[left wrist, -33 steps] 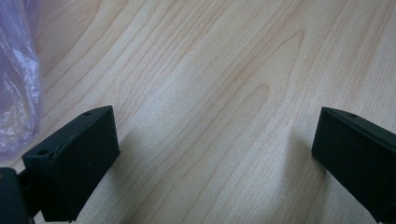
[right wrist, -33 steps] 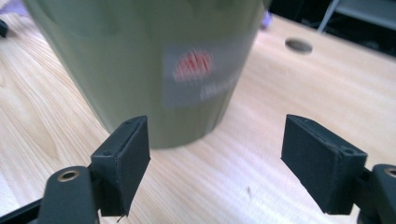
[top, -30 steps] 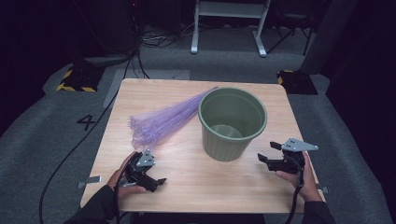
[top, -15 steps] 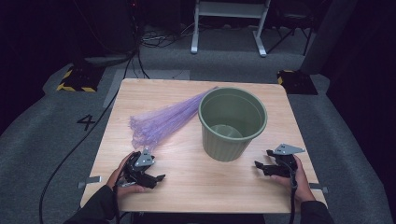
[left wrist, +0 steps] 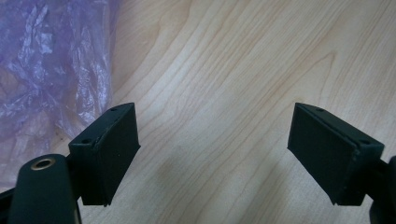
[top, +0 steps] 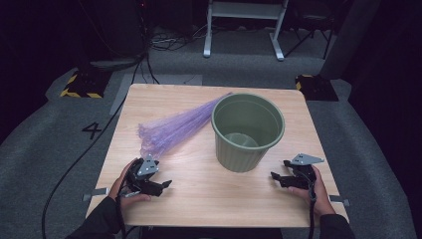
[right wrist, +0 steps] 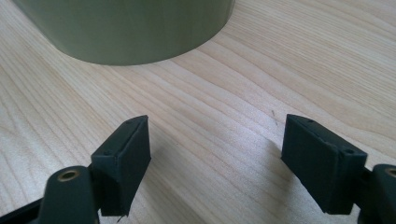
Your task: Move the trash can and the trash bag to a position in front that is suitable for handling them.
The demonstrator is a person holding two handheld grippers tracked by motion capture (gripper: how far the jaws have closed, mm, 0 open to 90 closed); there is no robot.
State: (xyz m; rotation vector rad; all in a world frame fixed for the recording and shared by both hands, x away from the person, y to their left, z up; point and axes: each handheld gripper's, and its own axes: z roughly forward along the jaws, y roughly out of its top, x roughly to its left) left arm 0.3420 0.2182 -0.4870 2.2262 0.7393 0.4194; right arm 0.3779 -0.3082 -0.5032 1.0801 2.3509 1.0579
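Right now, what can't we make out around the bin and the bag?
- Round green plastic bin: its base in the high view, hidden by its own front wall; its rim in the right gripper view, cut off by the top edge.
- Crumpled purple plastic bag: far tip behind the bin in the high view; cut off left in the left gripper view.

The table (top: 209, 199) is bare wood between the left gripper (top: 161, 185) and right gripper (top: 278, 175), along the whole 6 o'clock edge. The bin (top: 247, 130) stands upright right of centre, blocking the right gripper's way toward 11 o'clock. The bag (top: 169, 130) sprawls at 12 o'clock from the left gripper, its tail touching the bin's rim.
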